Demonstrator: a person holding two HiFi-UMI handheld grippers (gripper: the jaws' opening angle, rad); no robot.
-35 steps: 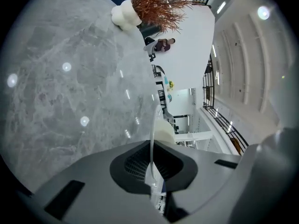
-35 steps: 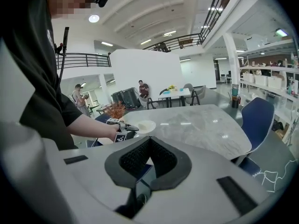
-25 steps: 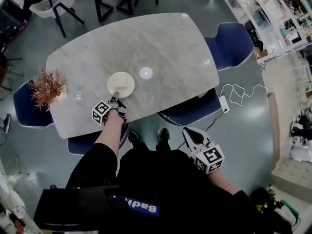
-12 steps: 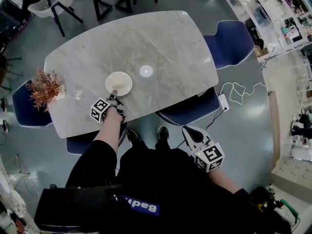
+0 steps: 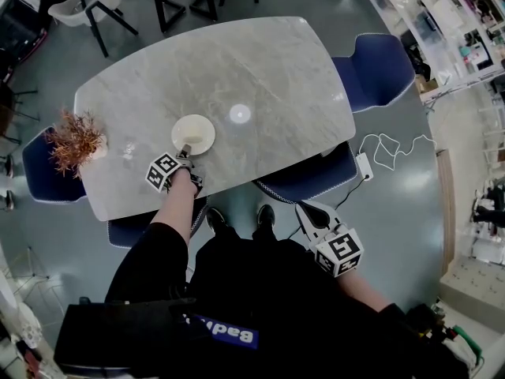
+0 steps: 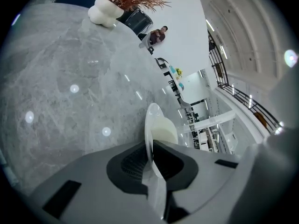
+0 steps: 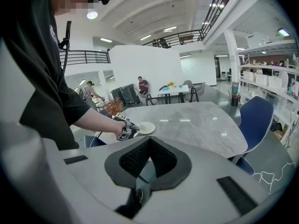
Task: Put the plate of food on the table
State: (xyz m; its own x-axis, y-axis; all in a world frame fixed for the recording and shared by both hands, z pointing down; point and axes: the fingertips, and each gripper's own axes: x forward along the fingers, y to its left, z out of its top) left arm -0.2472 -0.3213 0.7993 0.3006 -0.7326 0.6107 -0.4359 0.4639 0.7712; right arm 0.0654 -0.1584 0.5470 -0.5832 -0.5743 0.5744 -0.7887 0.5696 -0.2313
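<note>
Since the earlier frames the left claw (image 5: 186, 155) has crept a little further in over the near long edge of the surface (image 5: 260, 77). The plate (image 5: 193, 134) has shifted only slightly with it. The right claw (image 5: 306, 212) has hardly changed position.

Plate location: on the grey marbled surface, close to the near long edge and left of its middle. It lies between the dried plant (image 5: 77, 142) at the left end and the bright light reflection (image 5: 239, 114) near the centre. From the right gripper view it appears to lie flat on the surface rather than hang above it. No food can be made out on it from any view, only a pale cream face.

Left claw: pinching the plate's near rim, which runs straight between its two pads in the left gripper view.

Right claw: pressed together with nothing between the pads, held low beside the person's hip, well off the surface and above the floor.

Assessment: the carrying and lowering look complete and the plate seems to have reached its place. What remains, in my judgement, is for the left claw to let go of the rim and draw back toward the near edge without dragging the plate. The right claw has no evident part in this.
</note>
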